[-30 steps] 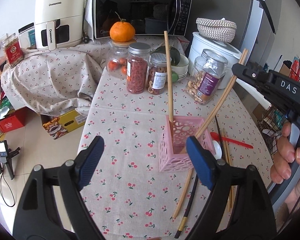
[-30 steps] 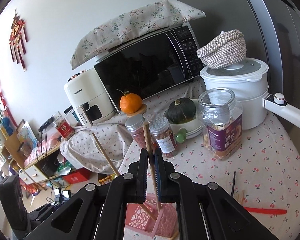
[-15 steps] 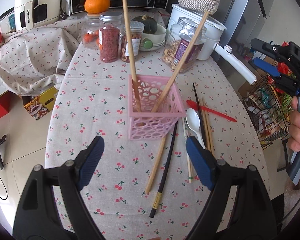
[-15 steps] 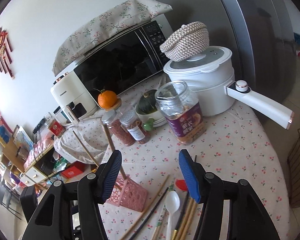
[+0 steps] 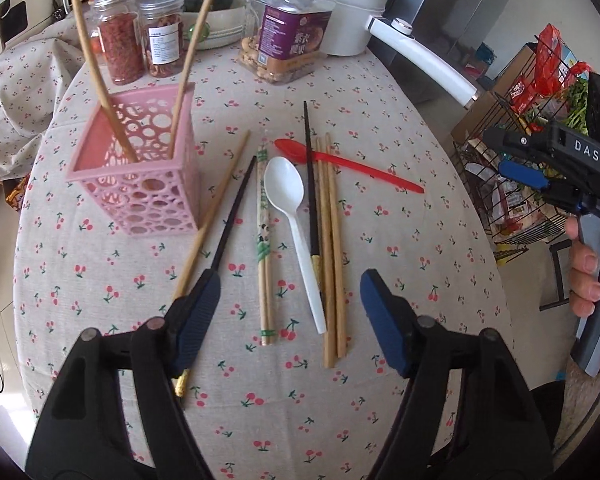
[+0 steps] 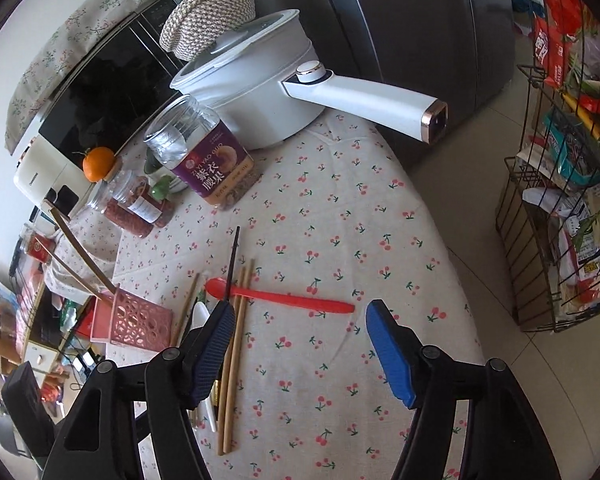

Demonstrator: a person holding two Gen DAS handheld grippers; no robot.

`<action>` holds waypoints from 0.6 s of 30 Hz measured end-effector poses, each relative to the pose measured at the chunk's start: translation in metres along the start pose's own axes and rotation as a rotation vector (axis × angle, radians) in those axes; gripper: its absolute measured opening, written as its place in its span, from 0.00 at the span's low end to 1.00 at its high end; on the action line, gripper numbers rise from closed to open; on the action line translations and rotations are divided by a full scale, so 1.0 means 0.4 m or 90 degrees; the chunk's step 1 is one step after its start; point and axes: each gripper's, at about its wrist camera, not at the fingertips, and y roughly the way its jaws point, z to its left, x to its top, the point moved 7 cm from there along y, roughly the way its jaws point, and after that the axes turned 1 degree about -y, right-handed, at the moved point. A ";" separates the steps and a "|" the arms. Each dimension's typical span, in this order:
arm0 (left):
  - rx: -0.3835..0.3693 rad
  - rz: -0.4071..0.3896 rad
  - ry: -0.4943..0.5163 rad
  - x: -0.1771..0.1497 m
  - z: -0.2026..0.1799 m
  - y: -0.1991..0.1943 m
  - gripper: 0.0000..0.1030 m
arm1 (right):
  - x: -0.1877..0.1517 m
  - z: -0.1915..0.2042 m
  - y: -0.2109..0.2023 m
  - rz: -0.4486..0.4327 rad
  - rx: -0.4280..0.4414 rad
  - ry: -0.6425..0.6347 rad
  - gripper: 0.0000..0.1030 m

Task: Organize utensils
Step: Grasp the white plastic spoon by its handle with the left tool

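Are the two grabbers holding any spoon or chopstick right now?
No. The left gripper, jaws closing, and right gripper, jaws opening, both hold nothing.

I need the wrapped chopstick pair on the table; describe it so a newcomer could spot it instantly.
Start at the pink perforated plastic basket on the cherry-print tablecloth. In the row of loose utensils beside it, look just left of the white plastic spoon in the left wrist view. The wrapped chopstick pair alone is bound in printed paper with green bands.
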 end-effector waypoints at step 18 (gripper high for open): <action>0.160 0.055 -0.144 0.151 0.004 0.230 0.41 | 0.005 -0.076 0.004 0.023 -0.004 0.002 0.68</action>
